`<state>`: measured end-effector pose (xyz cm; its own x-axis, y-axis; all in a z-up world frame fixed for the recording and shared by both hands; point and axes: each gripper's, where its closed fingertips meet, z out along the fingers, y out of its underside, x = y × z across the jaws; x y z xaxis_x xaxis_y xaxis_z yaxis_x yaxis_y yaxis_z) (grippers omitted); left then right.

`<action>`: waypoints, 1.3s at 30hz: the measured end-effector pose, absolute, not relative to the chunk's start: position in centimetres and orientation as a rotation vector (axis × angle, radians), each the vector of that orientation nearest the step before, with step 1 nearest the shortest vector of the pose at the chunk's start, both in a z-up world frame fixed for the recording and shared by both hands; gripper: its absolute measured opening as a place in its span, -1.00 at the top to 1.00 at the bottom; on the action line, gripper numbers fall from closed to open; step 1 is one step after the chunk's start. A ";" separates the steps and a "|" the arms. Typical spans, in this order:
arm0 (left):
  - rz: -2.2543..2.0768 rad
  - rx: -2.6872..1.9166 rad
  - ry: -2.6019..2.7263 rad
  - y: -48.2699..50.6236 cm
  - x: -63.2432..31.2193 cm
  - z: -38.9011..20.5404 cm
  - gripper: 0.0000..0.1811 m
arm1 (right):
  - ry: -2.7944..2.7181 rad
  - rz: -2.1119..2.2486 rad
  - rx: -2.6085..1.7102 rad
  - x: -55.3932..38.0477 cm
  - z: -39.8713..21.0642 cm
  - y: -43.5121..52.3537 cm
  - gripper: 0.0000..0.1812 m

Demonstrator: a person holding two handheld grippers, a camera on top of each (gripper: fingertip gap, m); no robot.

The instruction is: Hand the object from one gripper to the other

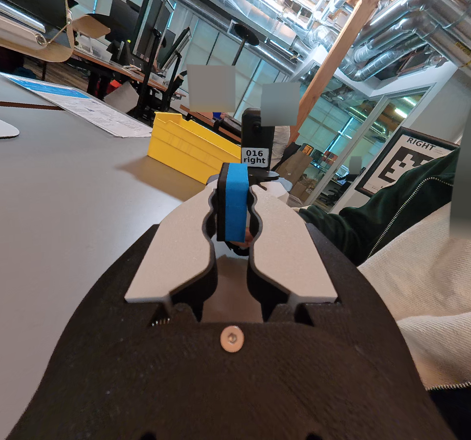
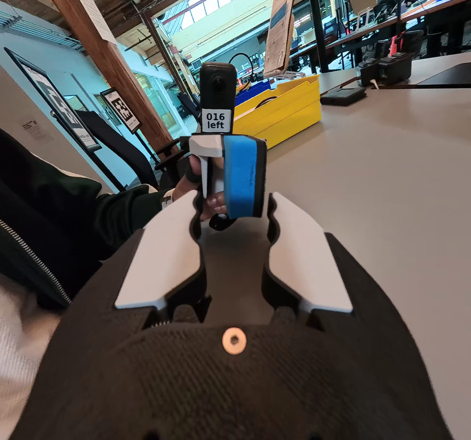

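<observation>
Grey tabletop (image 1: 76, 198), yellow plastic bin (image 1: 188, 147) beyond. Left wrist view: left gripper (image 1: 233, 213), white fingers nearly closed, clamps the blue-and-black foam block (image 1: 235, 203) upright above the table.

Right wrist view: right gripper (image 2: 233, 213), fingers spread wide, holds nothing; block (image 2: 242, 177) sits just beyond its tips, apart, gripped by the left gripper (image 2: 219, 147).

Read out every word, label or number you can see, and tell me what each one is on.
I don't repeat writing; here is what carries it.
White sticker, left wrist view: clear print.
Second white sticker, right wrist view: clear print.
Framed poster: clear heading, small print unreadable.
Printed sheet on the table: too small.
Paper on the wooden post: too small.
</observation>
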<state>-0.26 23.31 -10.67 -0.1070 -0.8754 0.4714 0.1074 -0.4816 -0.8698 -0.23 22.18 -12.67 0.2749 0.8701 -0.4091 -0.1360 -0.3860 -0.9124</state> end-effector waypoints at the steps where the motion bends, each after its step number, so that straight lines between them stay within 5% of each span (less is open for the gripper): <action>1: -1.685 -1.421 0.890 23.3 -0.2 -10.7 0.74 | -0.705 1.293 -1.570 -0.2 -12.7 22.1 0.50; 6: -1.715 -1.399 0.893 23.0 -0.1 -10.5 0.75 | -0.693 1.284 -1.581 0.1 -12.7 22.3 0.73; 12: -1.721 -1.391 0.869 23.2 -0.2 -10.5 0.74 | -0.696 1.267 -1.584 0.1 -12.7 22.3 0.74; 14: -1.679 -1.429 0.836 24.0 -0.1 -11.0 0.59 | -0.686 1.198 -1.599 0.4 -12.9 22.8 0.74; 17: -1.554 -1.515 0.760 25.7 -0.2 -12.1 0.21 | -0.652 0.859 -1.675 2.6 -13.9 25.0 0.74; 25: -1.286 -1.806 0.811 26.6 0.9 -16.8 0.01 | -1.042 -0.306 -1.707 4.9 -17.4 26.9 0.74; 39: -1.241 -1.853 0.938 25.5 1.4 -17.8 0.18 | -1.310 -0.702 -1.455 2.4 -18.0 26.0 0.74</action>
<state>1.42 25.54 -17.84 0.2767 -0.8587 0.4313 -0.1807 -0.4873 -0.8543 2.45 26.03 -17.96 0.2404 0.3606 0.9012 0.9502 0.1023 -0.2944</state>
